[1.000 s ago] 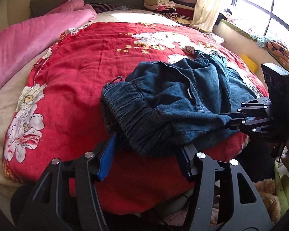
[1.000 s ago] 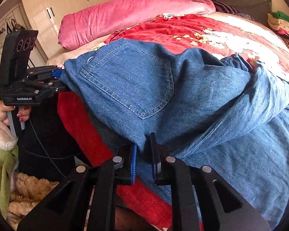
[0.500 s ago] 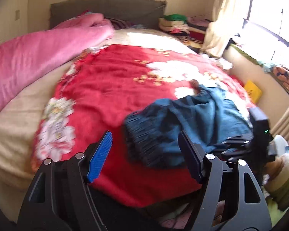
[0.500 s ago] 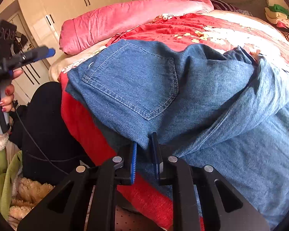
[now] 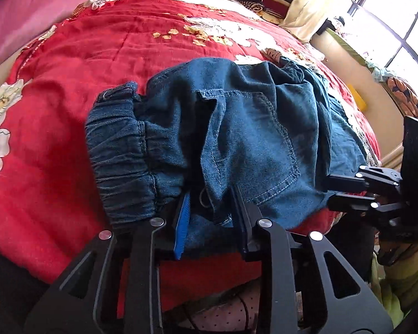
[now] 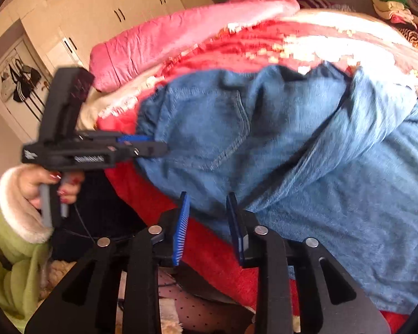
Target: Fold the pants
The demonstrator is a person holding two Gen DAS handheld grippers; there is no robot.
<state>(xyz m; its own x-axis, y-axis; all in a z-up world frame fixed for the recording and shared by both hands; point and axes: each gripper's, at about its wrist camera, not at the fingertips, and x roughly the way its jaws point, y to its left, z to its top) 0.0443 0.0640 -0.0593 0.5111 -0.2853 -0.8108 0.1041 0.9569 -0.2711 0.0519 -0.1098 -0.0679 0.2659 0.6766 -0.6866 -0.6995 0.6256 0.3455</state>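
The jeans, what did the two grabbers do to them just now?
The left gripper came back from the air and put its fingers around the jeans near the waistband. The right gripper opened and let the denim go. The jeans stayed bunched on the red blanket.

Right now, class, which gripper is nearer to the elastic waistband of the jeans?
Left. The left gripper has its fingers around denim right beside the elastic waistband. The right gripper is farther along the jeans' edge, below the back pocket.
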